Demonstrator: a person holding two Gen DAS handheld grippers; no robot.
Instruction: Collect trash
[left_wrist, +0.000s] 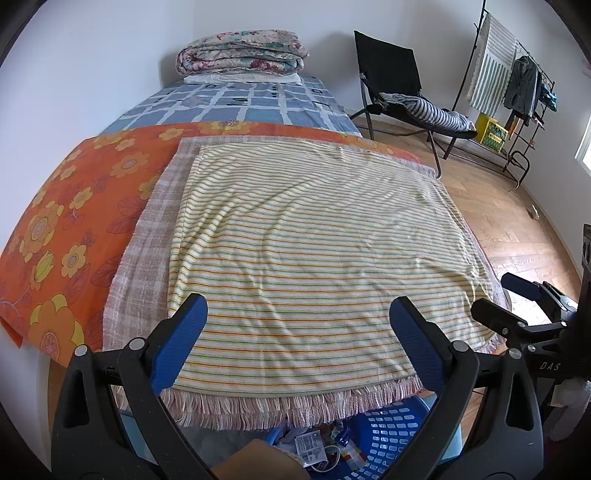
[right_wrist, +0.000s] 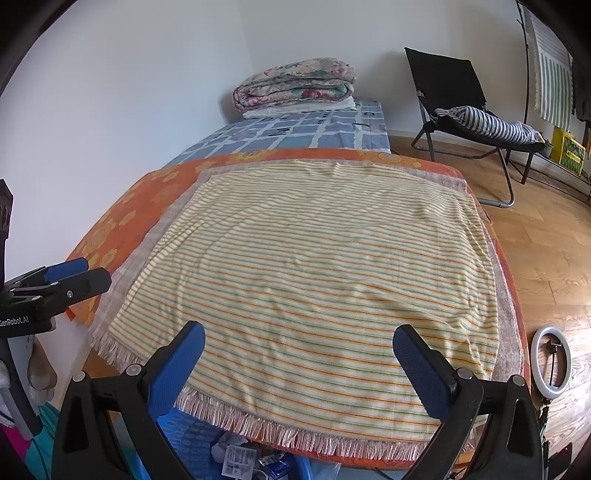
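Note:
My left gripper is open above the near end of a bed, nothing between its blue pads. My right gripper is open too, also empty, over the same striped yellow towel. Below the bed's fringed edge stands a blue perforated basket holding wrappers and paper trash; it shows again in the right wrist view as the basket with crumpled wrappers. The right gripper's side shows at the right edge of the left wrist view. The left gripper's side shows at the left edge of the right wrist view.
The bed carries an orange flowered sheet, a blue checked sheet and a folded quilt at the far end. A black folding chair with striped cloth, a clothes rack and a ring light stand on the wooden floor to the right.

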